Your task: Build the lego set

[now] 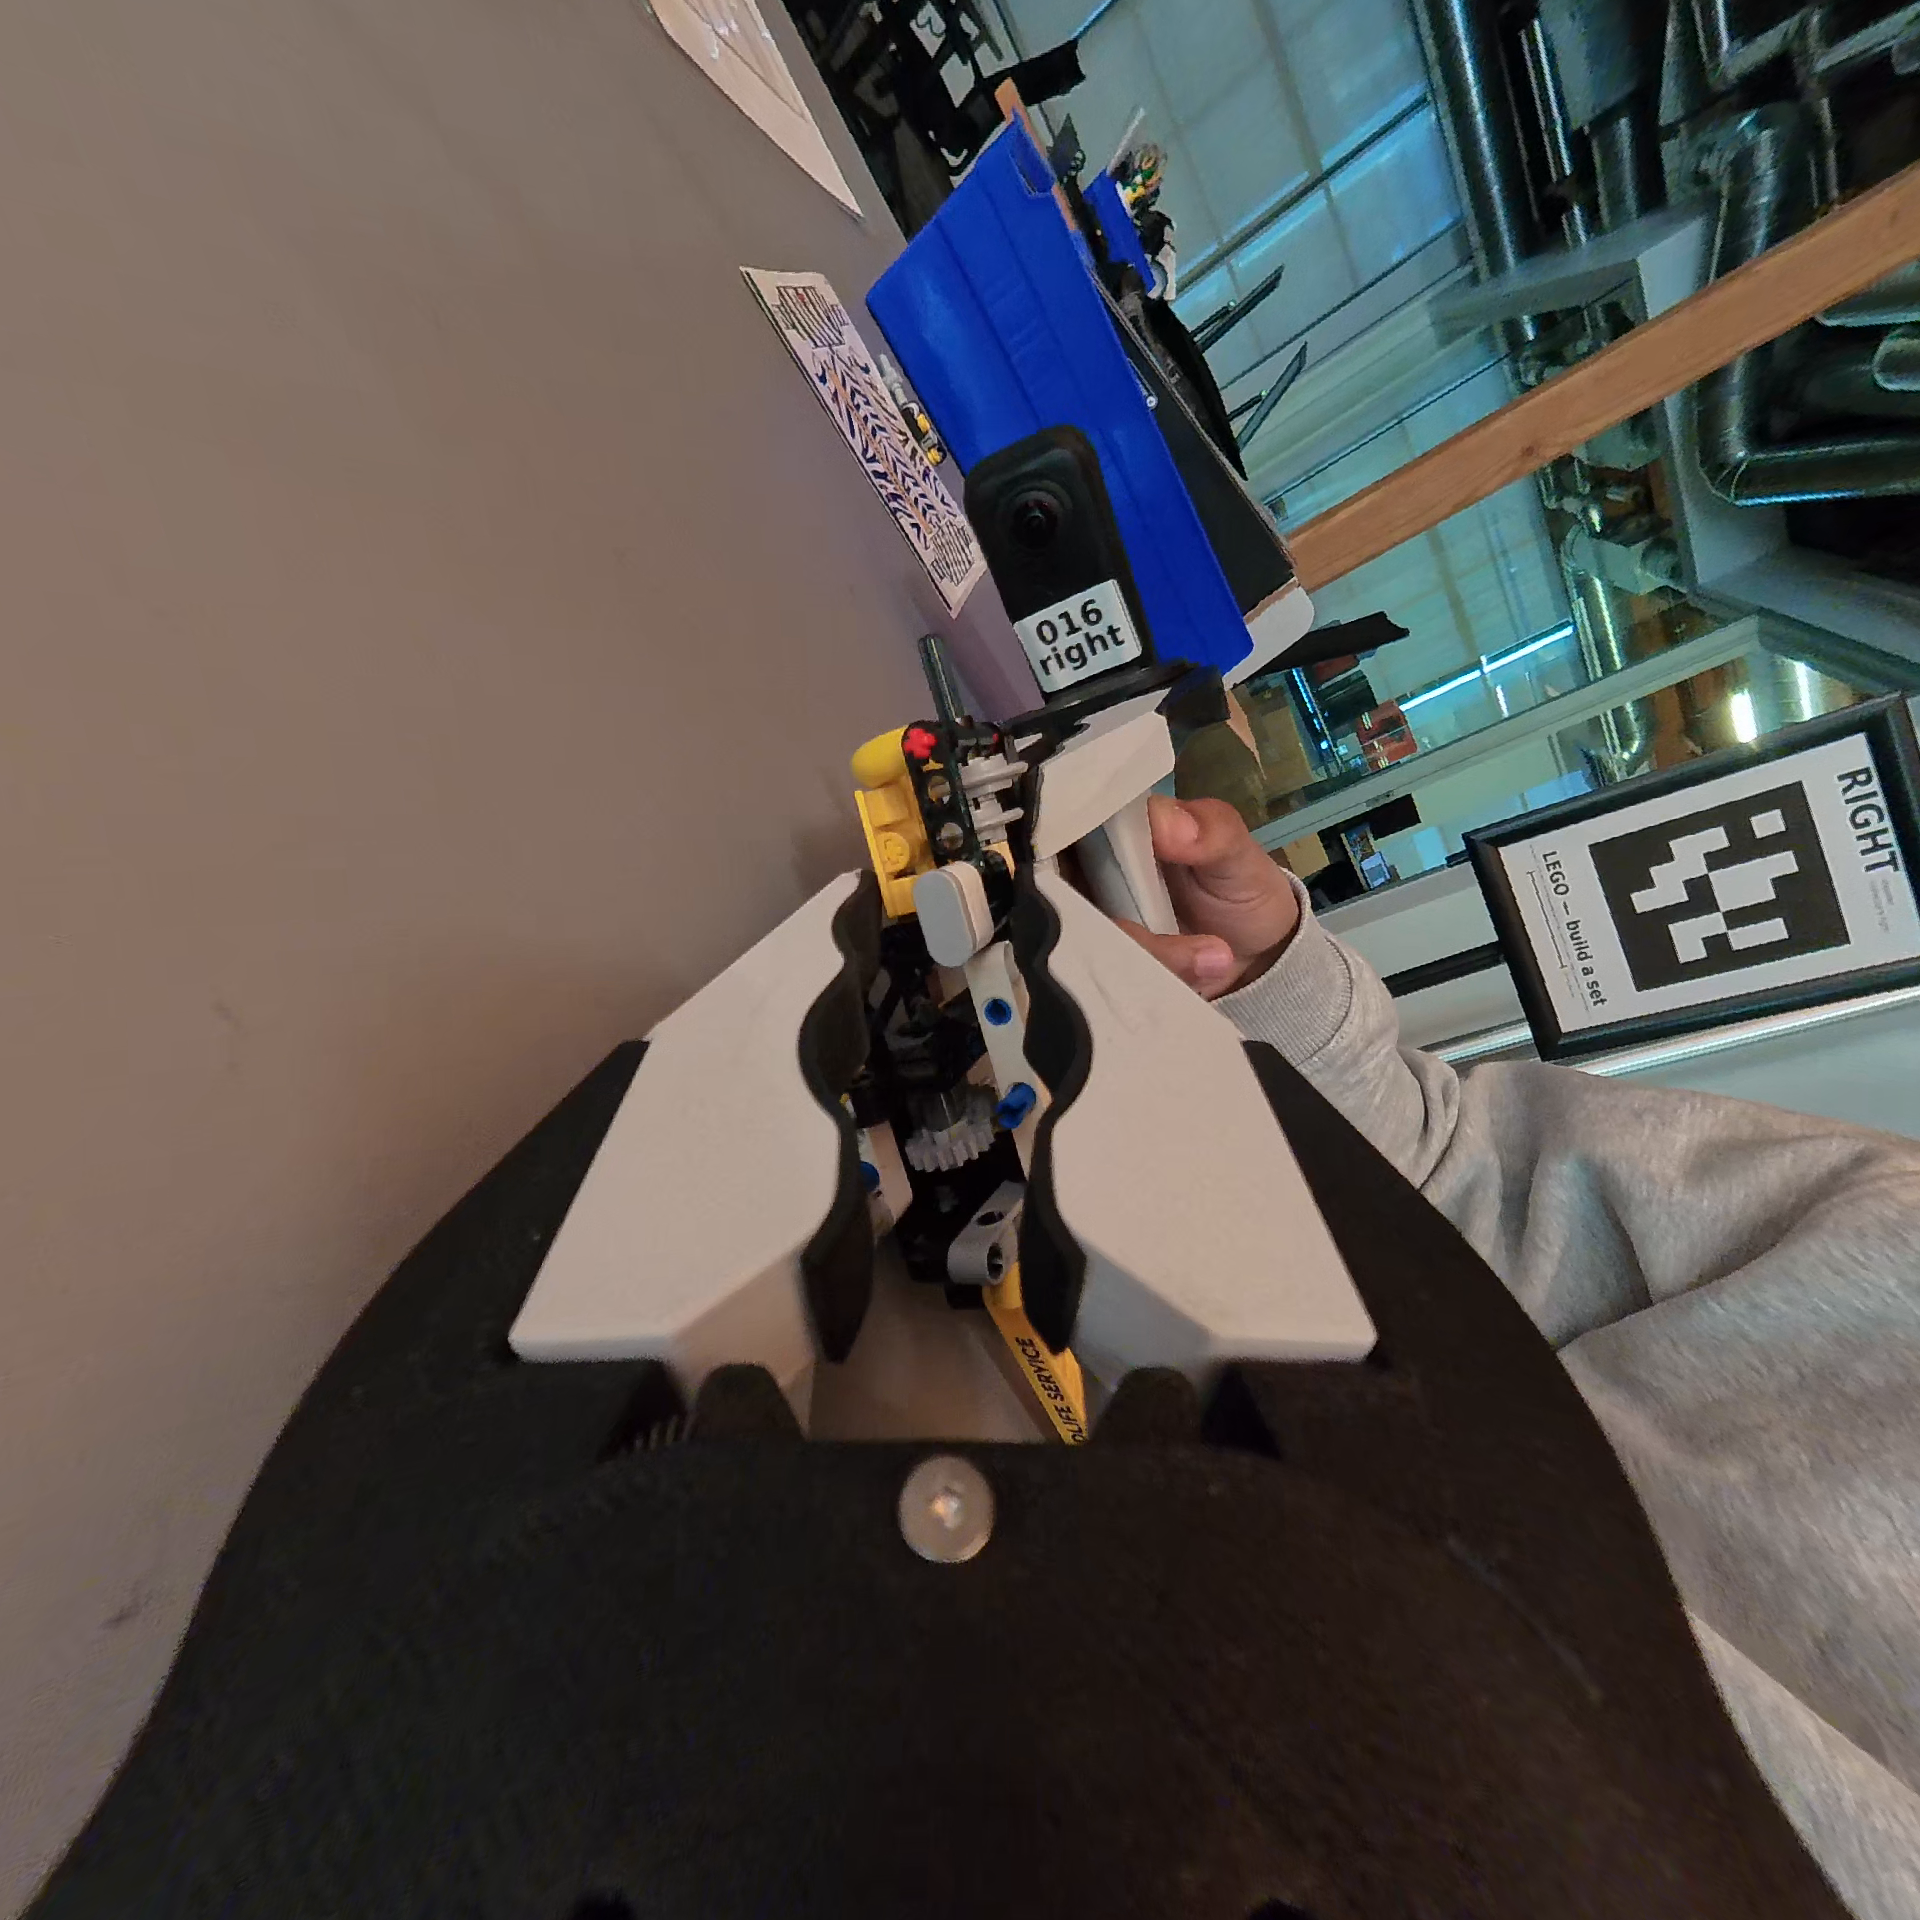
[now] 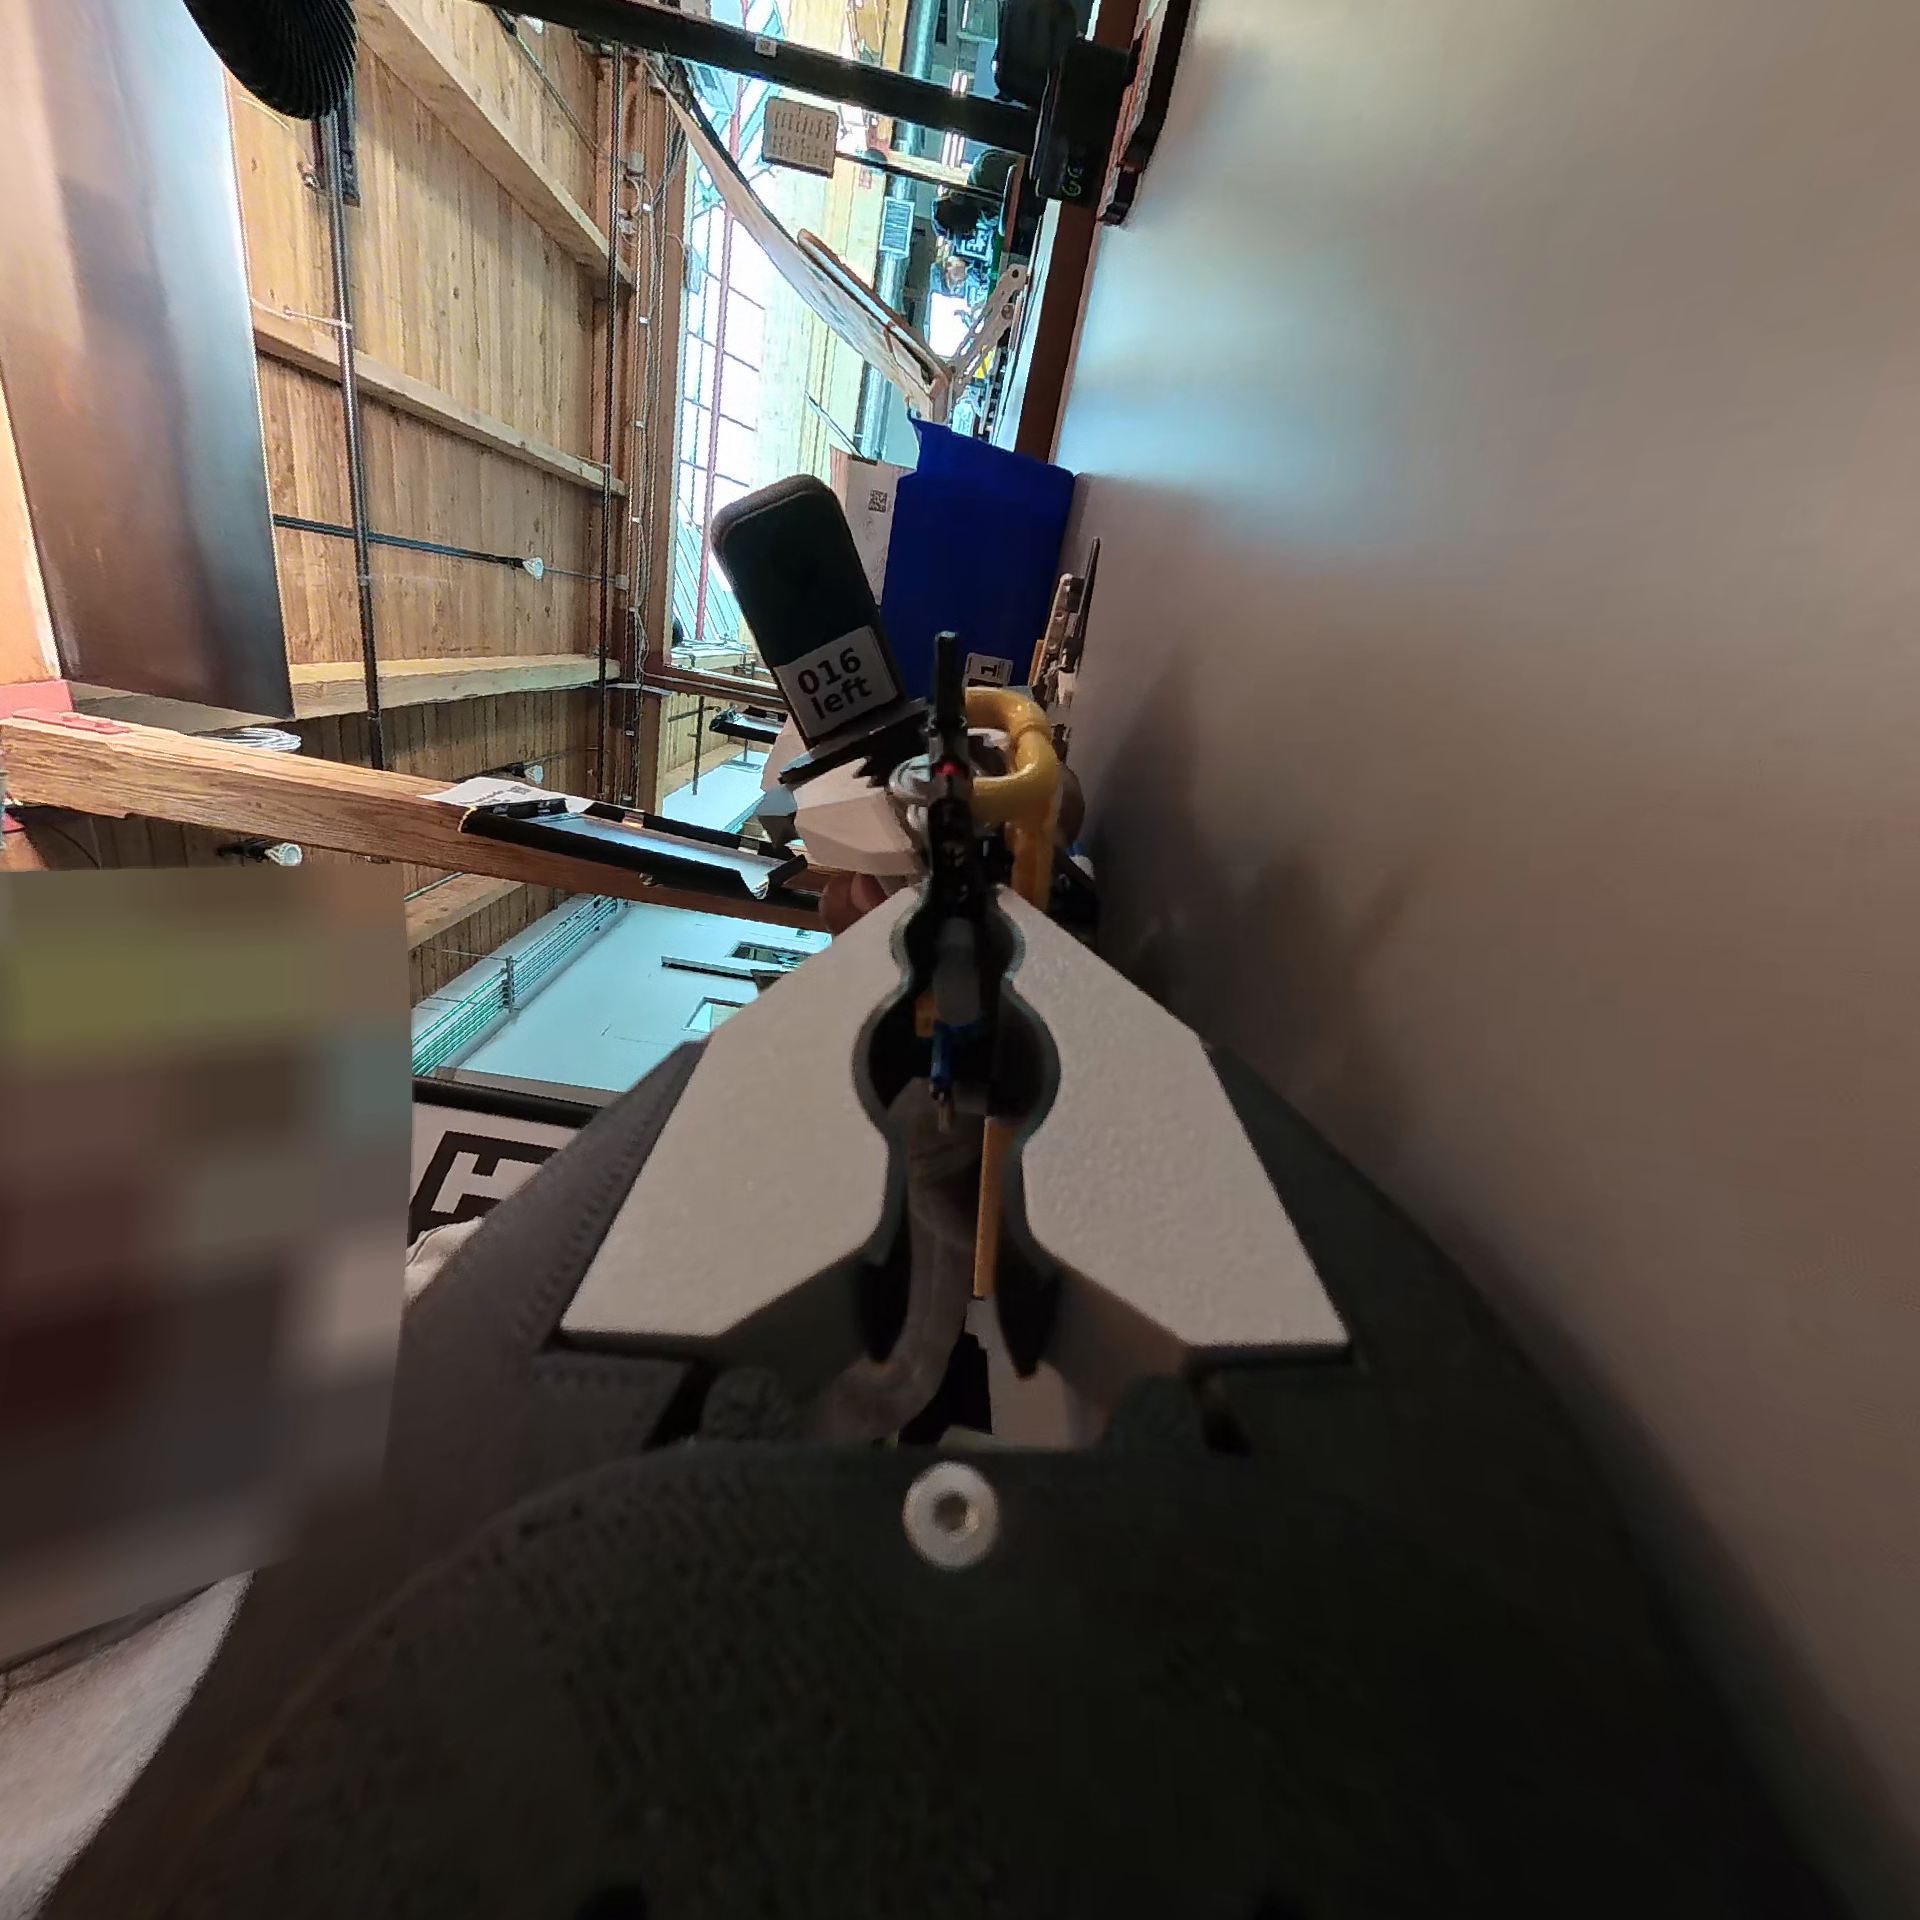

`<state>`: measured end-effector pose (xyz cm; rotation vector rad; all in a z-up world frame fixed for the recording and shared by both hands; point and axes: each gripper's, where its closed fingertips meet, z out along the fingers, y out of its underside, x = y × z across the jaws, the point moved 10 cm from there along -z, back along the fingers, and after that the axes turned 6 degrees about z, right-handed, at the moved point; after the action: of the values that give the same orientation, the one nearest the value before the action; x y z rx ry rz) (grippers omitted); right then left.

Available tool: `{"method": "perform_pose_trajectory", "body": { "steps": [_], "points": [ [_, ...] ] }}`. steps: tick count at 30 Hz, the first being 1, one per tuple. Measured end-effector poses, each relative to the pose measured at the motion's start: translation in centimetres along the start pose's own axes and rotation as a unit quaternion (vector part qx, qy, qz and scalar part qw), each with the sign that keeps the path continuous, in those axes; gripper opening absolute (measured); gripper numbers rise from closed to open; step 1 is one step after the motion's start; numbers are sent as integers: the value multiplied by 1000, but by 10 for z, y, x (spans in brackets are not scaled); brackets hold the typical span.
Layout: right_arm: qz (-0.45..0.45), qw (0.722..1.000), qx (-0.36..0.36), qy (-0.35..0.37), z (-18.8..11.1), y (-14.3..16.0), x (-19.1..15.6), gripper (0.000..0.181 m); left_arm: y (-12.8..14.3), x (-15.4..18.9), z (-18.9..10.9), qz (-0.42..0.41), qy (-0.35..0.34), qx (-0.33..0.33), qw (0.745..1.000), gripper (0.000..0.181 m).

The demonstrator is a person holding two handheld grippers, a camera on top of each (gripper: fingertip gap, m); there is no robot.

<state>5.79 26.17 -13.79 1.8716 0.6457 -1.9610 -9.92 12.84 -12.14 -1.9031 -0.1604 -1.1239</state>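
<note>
A yellow, black and grey Lego Technic model [image 1: 935,831] is held in the air beside the grey table [image 1: 364,623]. It has gears, blue pins, a white beam and a yellow stickered strip. My left gripper [image 1: 937,894] is shut on it, its black pads [image 1: 1049,1039] pressing both sides. My right gripper [image 1: 1029,774] faces it from the far side and pinches the model's top end. In the right wrist view my right gripper [image 2: 956,909] is shut on the model's thin black beam [image 2: 951,821], beside a yellow curved piece [image 2: 1023,774]. The left gripper [image 2: 883,805] sits just behind it.
A blue box [image 1: 1039,416] and a printed sheet [image 1: 873,426] are on the table behind the model. A framed sign with a black-and-white marker [image 1: 1704,883] stands at the right. A hand [image 1: 1216,883] in a grey sleeve holds the right gripper. A wooden beam [image 2: 260,790] runs at the left.
</note>
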Motion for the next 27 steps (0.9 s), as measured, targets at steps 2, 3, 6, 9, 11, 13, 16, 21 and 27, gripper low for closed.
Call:
{"method": "perform_pose_trajectory", "body": {
  "steps": [2,3,6,9,11,13,16,21,27],
  "points": [
    [-3,1000,2,2,0,0,0,6,0,0,0,-1,0,0,1000,25],
    [-4,1000,2,3,0,0,0,6,0,0,0,-1,0,0,1000,25],
    [-4,1000,4,3,0,0,0,4,0,0,1,-1,-1,-1,1000,25],
    [-5,1000,9,4,0,0,0,5,0,0,1,-2,-1,0,1000,25],
    [-7,1000,10,4,1,0,0,6,0,-1,1,-4,0,0,1000,25],
    [-8,1000,11,6,2,0,0,5,0,-1,1,-6,0,-1,1000,25],
    [-14,1000,8,11,3,1,-1,5,1,0,2,-6,2,-6,1000,25],
    [-14,1000,12,13,4,1,-1,4,1,0,4,-11,0,-1,1000,25],
    [-18,1000,17,9,5,1,-2,8,0,-2,3,-19,2,5,1000,25]
  ]
}}
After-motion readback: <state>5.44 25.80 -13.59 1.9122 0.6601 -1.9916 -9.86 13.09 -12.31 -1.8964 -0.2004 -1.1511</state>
